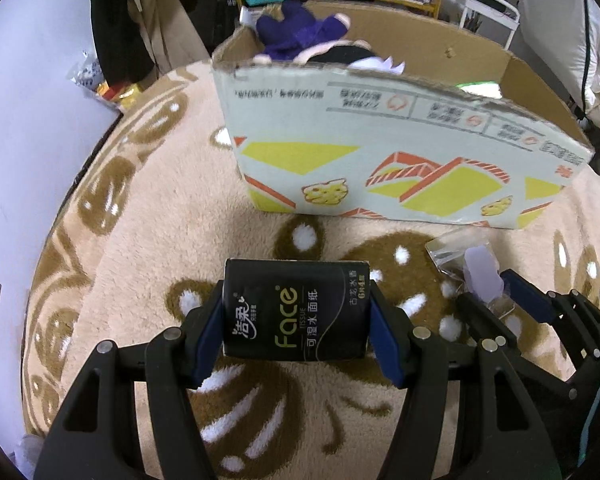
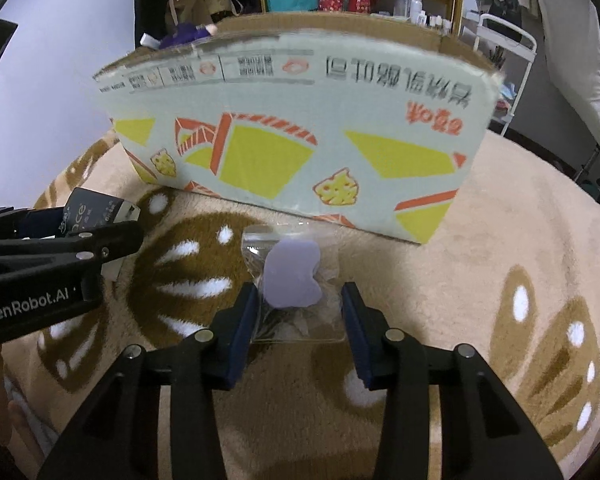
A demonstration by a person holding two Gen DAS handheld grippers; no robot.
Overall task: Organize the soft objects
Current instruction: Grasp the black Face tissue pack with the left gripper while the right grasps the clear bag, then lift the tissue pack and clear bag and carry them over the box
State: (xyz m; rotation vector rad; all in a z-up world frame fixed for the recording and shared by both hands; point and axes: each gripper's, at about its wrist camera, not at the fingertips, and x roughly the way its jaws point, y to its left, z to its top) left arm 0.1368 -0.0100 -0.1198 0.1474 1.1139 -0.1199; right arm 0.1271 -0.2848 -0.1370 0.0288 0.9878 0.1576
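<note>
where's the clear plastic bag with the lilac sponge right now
Between the right gripper fingers, the clear bag with the lilac sponge sits over the tan rug, before the printed cardboard box.

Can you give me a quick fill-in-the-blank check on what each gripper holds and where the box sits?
The left gripper is shut on the black ____ pack.
The right gripper clamps a clear plastic bag holding a ____ foam piece.
The printed cardboard box stands on the beige ____.
A dark ____ plush toy lies inside the box.

Missing words: tissue; lilac; blanket; purple
</note>
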